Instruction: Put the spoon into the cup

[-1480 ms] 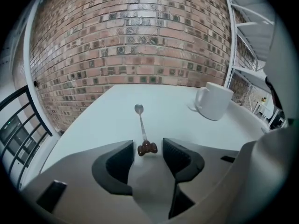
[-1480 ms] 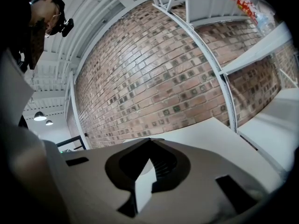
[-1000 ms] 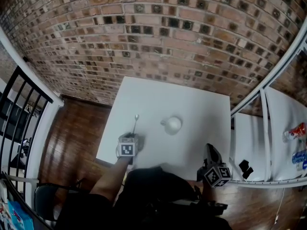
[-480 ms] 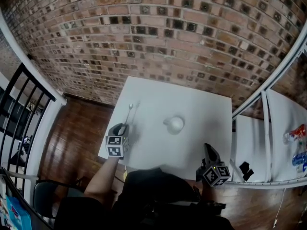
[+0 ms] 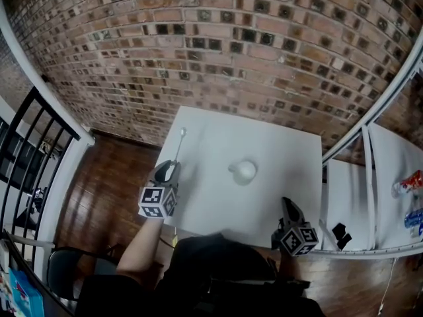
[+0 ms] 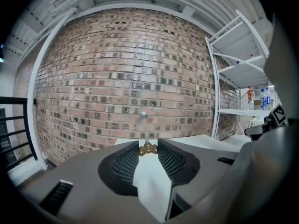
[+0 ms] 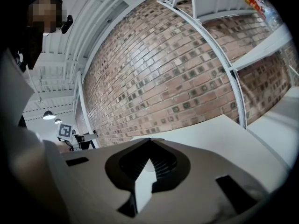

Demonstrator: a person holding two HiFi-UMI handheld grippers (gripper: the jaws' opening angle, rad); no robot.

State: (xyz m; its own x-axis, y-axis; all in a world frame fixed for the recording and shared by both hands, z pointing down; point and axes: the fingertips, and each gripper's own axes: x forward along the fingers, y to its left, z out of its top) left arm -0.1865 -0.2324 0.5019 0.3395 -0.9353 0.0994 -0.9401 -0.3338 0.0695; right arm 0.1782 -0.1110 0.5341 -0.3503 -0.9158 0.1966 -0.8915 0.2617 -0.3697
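Spoon (image 5: 179, 147), pinched by its handle end in the left gripper (image 5: 170, 171) above the table (image 5: 277, 144) edge, seems mid-carry and next needs tipping bowl-down over the cup (image 5: 244, 171), well to its right; the right gripper (image 5: 289, 210) idles, jaws pressed together.

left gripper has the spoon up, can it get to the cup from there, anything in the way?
Probably yes. The left gripper grips the spoon over the left edge of the table; only bare tabletop lies between it and the cup. The right gripper sits off at the near right corner.
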